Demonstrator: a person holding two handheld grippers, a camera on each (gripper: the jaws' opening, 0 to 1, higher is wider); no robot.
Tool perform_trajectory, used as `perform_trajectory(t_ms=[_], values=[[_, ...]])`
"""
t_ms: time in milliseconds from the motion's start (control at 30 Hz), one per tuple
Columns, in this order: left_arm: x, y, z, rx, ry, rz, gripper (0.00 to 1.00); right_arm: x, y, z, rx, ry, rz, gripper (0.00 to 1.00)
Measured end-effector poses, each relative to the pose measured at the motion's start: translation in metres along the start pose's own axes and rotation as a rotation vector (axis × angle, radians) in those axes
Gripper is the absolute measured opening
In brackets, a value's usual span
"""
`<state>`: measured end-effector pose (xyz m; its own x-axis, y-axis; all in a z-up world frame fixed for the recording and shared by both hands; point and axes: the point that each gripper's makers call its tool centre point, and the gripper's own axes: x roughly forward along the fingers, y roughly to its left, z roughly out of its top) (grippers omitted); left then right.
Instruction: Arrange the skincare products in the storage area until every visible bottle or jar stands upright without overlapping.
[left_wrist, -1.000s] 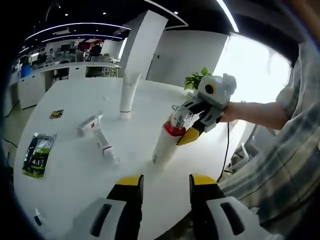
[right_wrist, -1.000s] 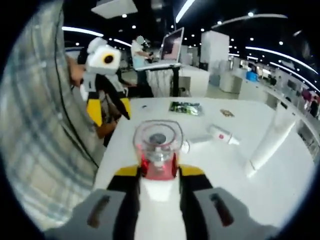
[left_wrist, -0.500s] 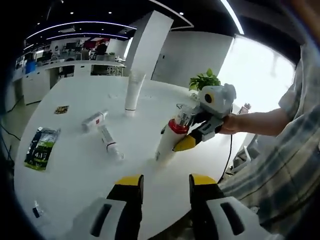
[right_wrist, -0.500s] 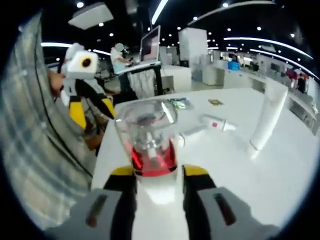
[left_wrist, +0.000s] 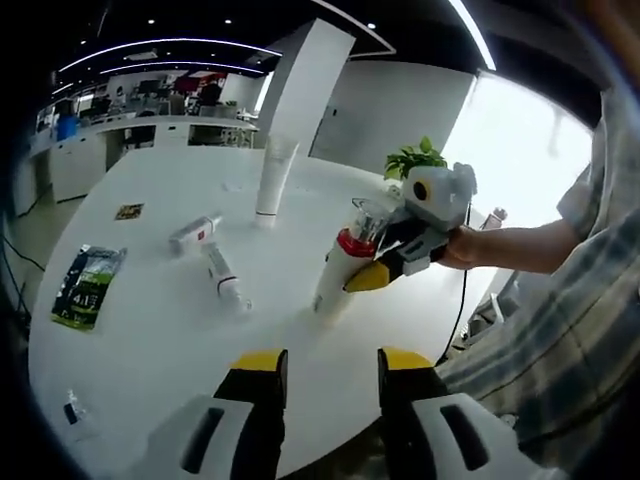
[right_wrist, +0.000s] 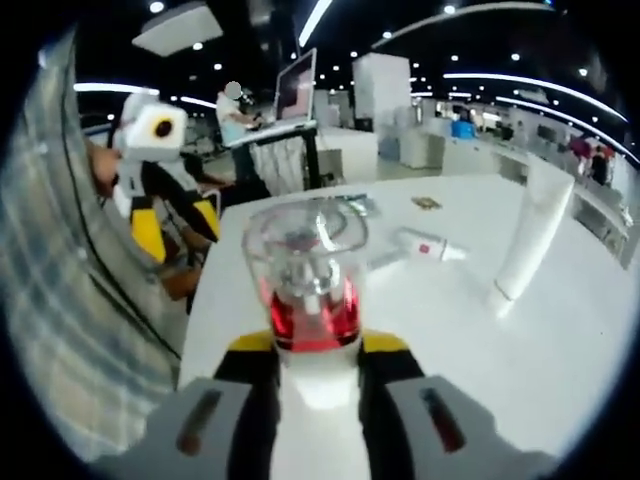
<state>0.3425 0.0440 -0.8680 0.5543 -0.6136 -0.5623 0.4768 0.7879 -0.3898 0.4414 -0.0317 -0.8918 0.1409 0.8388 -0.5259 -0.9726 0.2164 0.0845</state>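
We note the pump bottle (left_wrist: 340, 270) first: white body, red collar, clear cap. It leans over the white table (left_wrist: 150, 380) with its base at or just above the surface near the table's close edge; we cannot tell if it touches. The right gripper (left_wrist: 385, 262) is clamped on its upper body just under the collar; in the right gripper view the yellow-tipped jaws sit tight against the bottle (right_wrist: 305, 300) on both sides.

Farther out, a tall white tube (left_wrist: 272, 178) stands upright on its cap, well apart from the bottle. Between them two smaller items lie flat: a short white bottle with a red label (left_wrist: 195, 233) and a slim white tube (left_wrist: 225, 285), lying close to each other. A green sachet (left_wrist: 85, 287) and a small dark card (left_wrist: 128, 211) lie beyond those, toward the far side.

The left gripper (left_wrist: 330, 365) hangs over the near table edge, jaws parted, holding nothing.

Risks, as we judge them: the bottle is tall and tilted, so letting go before the base sits flat would likely topple it, and the edge is near enough that it could roll off. The grip is high on the body, so the base may swing or skid on the smooth top. Two items remain lying down.
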Motion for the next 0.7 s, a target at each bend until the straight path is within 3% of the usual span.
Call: perform_trajectory(t_ms=[700], values=[[0.002, -0.012, -0.018, 0.000, 0.039, 0.007, 0.34, -0.038, -0.042, 0.016, 0.103, -0.070, -0.097, 0.27]])
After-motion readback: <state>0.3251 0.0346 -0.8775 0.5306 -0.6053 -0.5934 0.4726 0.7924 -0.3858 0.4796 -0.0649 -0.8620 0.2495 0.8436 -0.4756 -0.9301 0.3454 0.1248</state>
